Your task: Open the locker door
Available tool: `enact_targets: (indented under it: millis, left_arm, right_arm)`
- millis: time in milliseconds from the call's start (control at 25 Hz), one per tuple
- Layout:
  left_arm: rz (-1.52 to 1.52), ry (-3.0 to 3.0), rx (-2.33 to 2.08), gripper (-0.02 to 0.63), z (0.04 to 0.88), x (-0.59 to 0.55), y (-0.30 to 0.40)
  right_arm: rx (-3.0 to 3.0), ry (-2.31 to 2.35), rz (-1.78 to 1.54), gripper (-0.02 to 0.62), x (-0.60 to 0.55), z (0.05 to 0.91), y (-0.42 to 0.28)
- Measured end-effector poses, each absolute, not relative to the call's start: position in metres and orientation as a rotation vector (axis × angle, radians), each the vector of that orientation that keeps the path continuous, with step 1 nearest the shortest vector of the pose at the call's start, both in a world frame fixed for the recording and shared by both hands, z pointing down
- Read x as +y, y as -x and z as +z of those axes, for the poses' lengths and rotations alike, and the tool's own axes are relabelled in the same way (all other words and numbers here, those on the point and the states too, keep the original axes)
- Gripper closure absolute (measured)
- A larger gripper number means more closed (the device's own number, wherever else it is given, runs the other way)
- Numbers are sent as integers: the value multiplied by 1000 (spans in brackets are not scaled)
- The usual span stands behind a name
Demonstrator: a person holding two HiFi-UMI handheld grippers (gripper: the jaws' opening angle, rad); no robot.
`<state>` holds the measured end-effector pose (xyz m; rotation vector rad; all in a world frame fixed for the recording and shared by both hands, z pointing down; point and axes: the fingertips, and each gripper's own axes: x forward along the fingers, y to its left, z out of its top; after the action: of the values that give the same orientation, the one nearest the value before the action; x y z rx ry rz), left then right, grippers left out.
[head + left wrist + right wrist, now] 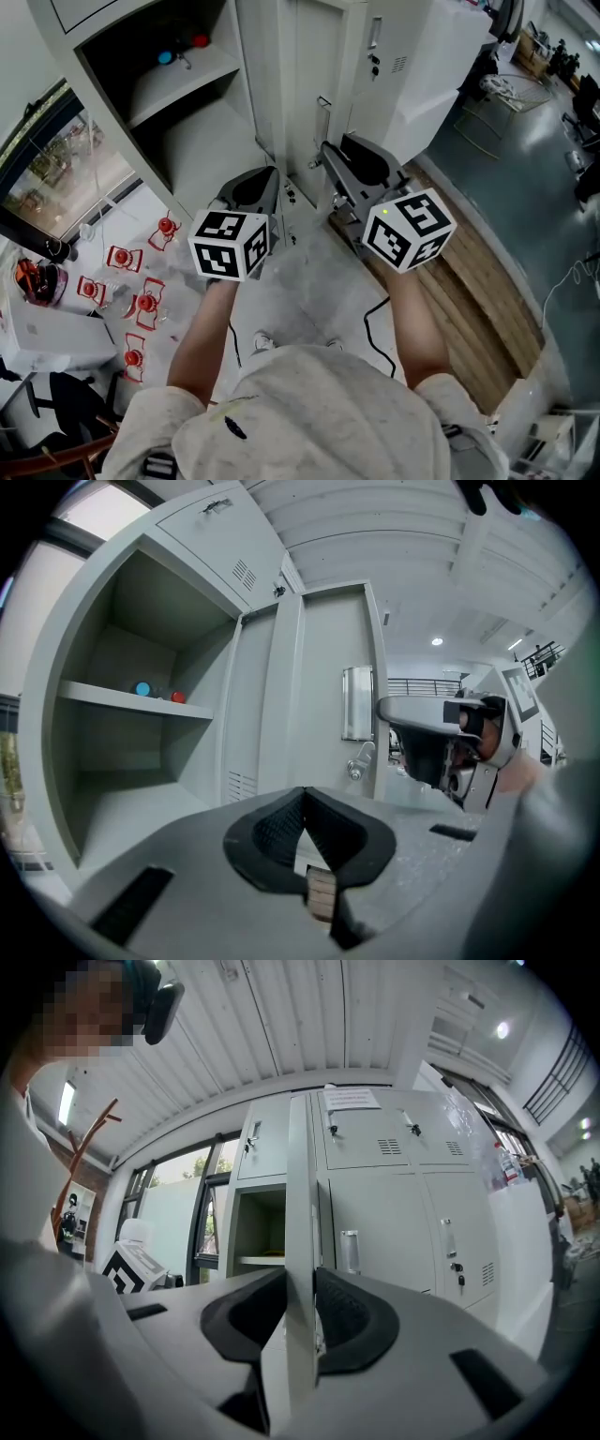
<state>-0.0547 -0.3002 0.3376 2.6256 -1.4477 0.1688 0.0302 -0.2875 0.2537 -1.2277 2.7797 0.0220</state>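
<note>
The grey locker door (309, 75) stands ajar, swung out from its open compartment (178, 103), which has a shelf with a small blue thing (166, 56) and a red thing (200, 40). My right gripper (325, 150) is at the door's free edge. In the right gripper view the door edge (300, 1194) runs upright between the dark pads (349, 1312), which close on both of its faces, so my right gripper (301, 1283) is shut on it. The left gripper view shows the door face (323, 667), its handle (356, 702) and the right gripper (422, 728). My left gripper (303, 794) is shut on nothing and stays left of the door (270, 178).
More closed lockers (422, 1194) stand to the right of the open one. Several red-and-white objects (141, 300) lie on the floor at the left, below a window (56, 169). A black cable (375, 323) runs over the floor beside a wooden strip (469, 281).
</note>
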Motion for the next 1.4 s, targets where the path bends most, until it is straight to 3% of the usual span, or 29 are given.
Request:
enact_targets:
  millis: [1400]
  left_arm:
    - [194, -2676, -1439, 600, 331, -337, 32]
  right_arm:
    - [2702, 1408, 44, 515, -360, 255, -103]
